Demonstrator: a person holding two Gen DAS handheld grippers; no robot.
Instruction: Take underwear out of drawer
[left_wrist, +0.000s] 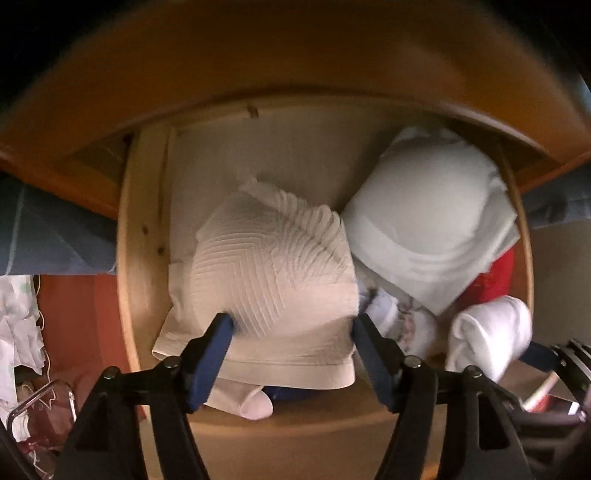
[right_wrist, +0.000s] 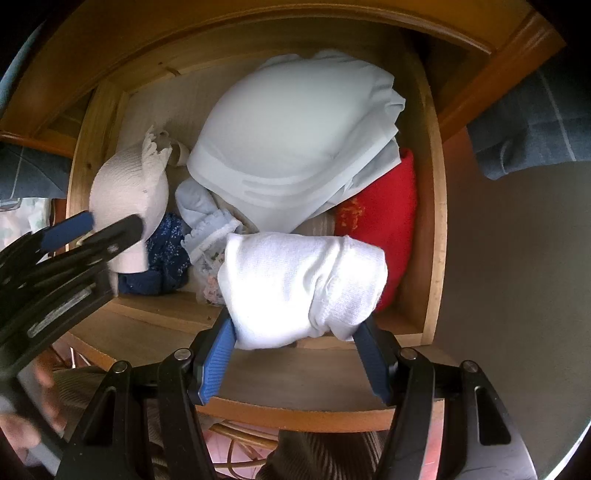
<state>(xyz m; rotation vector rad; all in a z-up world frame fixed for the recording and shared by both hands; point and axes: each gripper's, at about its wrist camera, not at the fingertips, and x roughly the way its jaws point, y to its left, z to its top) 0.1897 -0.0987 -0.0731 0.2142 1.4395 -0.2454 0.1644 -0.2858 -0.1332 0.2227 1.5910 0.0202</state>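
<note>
Two grippers hang over the open pale pine drawer (right_wrist: 439, 229), both pointing down into it. Largest item inside: a folded pale blue-white smooth garment (right_wrist: 291, 140) at the back right, with a red fabric piece bearing gold embroidery (right_wrist: 391, 221) tucked beside it. Next, the cream ribbed knit underwear (left_wrist: 273, 273), front left, lying on a dark blue patterned cloth (right_wrist: 166, 254). My left gripper (left_wrist: 293, 325) stands wide, one blue pad at each flank of that cream piece; I cannot tell whether the pads press on it. My right gripper (right_wrist: 295, 332) is roughly half closed on a rolled white cotton underwear bundle (right_wrist: 303, 284), raised above the drawer's front edge. Smallest: a pale blue lace-trimmed piece (right_wrist: 207, 218) in the middle. Judgement for the left: go deeper, close on the thick folded part rather than the loose hem, then lift straight up to avoid dragging the blue cloth. Writing: the gold embroidery is illegible; no labels readable.
</note>
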